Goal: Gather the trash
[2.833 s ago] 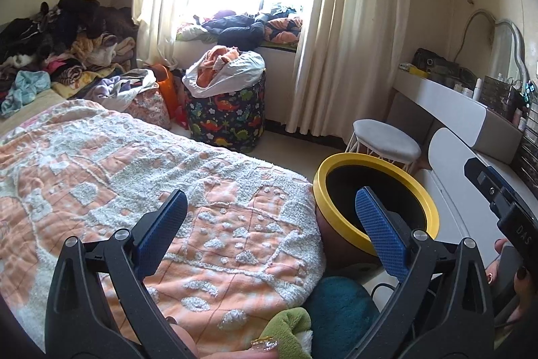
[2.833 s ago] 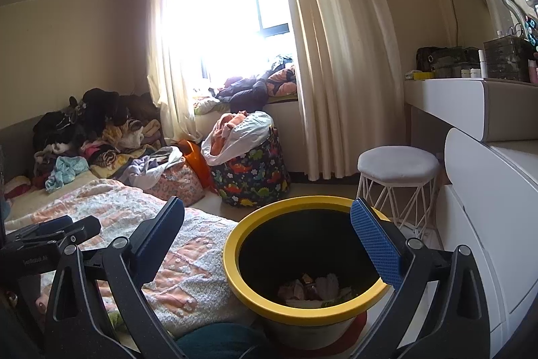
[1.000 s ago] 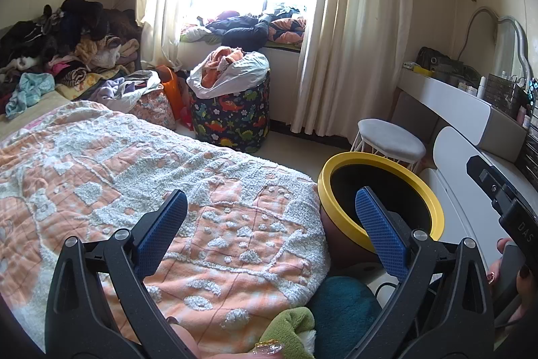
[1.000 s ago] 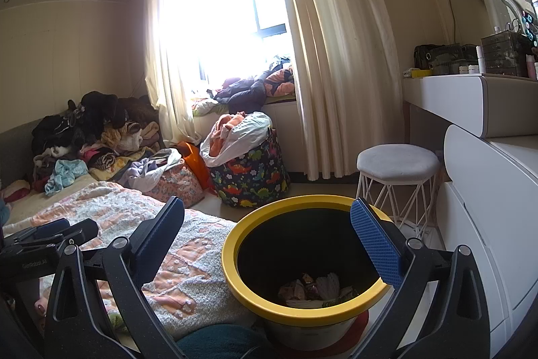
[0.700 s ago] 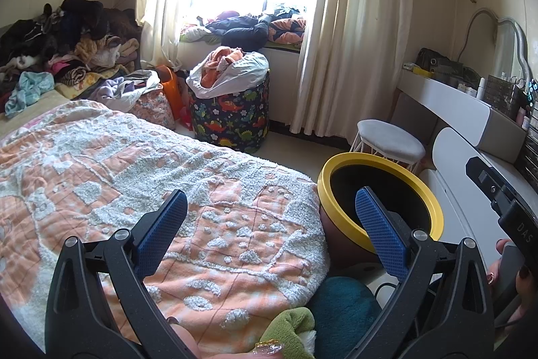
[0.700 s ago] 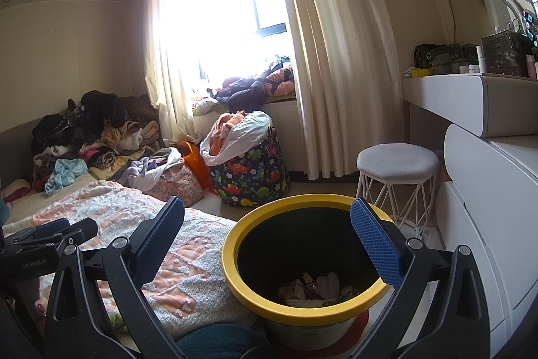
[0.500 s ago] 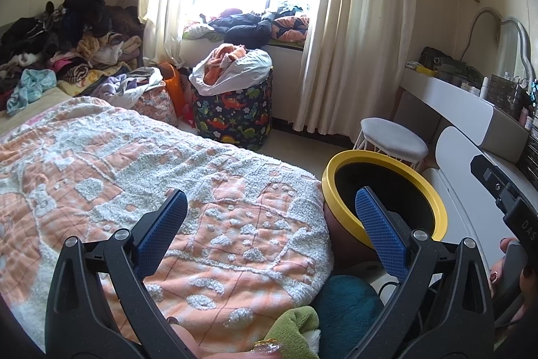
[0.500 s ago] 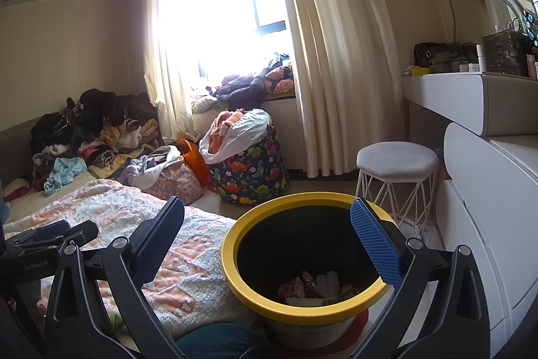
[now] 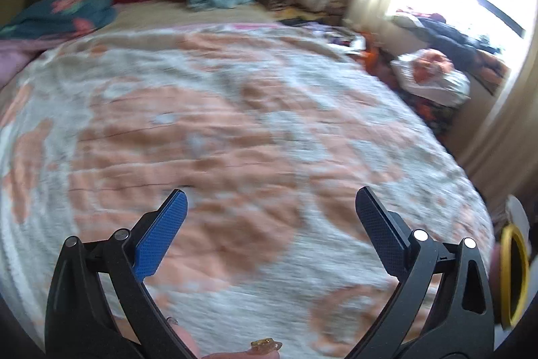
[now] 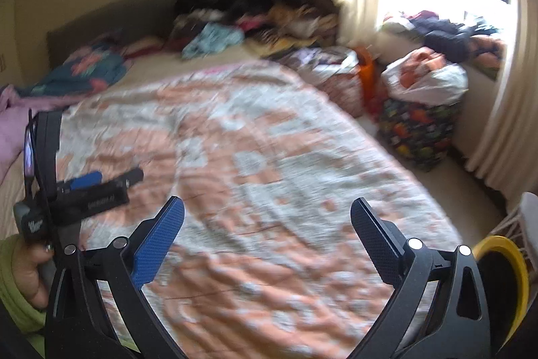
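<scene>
Both views are blurry. Our left gripper [image 9: 270,224] sits low in the middle of its frame, jaws wide apart, holding nothing, over the orange and white blanket [image 9: 235,130]. Our right gripper [image 10: 267,226] is the same, wide open and empty above the blanket. The yellow bin [image 10: 504,275] peeks out at the lower right edge of both frames, beside the bed. A pile of clothes [image 10: 255,9] lies at the top middle. We cannot spot any trash on the blanket.
</scene>
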{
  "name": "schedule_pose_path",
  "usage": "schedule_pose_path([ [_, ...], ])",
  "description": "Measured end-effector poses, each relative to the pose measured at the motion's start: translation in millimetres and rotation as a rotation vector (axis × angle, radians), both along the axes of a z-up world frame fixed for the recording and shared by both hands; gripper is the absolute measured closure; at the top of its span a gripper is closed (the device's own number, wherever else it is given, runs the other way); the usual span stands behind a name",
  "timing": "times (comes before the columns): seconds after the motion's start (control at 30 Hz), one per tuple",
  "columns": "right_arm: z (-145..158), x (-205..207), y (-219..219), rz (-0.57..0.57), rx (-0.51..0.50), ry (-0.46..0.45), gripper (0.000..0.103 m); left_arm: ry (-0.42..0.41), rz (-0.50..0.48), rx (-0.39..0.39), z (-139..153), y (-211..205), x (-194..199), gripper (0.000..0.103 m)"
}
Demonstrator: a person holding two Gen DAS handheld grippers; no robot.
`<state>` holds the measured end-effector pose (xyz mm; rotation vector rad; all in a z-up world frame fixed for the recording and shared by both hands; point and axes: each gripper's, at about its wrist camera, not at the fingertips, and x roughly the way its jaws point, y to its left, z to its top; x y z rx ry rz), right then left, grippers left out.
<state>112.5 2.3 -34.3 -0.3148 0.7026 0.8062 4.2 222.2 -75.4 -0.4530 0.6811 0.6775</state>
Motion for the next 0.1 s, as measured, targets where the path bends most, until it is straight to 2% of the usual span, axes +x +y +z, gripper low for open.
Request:
schedule_pose_path([
  [0.1, -51, -5, 98, 0.158, -0.127, 0.133, 0.007, 0.103, 0.188, 0.015, -23, 64, -23, 0.011],
])
